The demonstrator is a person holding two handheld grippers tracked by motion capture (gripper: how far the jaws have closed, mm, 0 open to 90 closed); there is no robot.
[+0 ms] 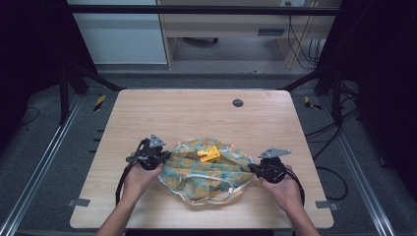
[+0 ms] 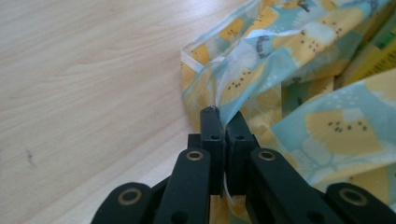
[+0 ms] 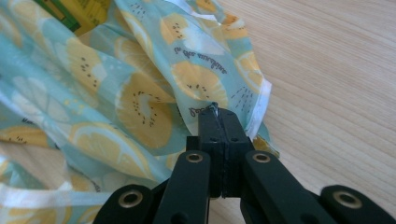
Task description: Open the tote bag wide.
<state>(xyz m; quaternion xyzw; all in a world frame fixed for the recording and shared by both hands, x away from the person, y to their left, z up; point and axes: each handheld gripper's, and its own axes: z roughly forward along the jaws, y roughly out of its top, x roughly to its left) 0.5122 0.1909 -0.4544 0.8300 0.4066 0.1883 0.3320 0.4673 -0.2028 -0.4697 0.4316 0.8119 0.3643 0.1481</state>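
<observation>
Each hand-held gripper, left [image 1: 164, 157] and right [image 1: 252, 168], pinches the lemon-print cloth [image 1: 196, 172] at opposite edges; next, likely lifting it over the yellow block [image 1: 208, 154].

Left gripper [image 1: 164, 156] and right gripper [image 1: 249, 167] low over table, jaws pinched together, forearms entering from below

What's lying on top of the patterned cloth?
A yellow block rests on the crumpled cloth, near its middle. The folds hide its underside and anything beneath the cloth.
</observation>
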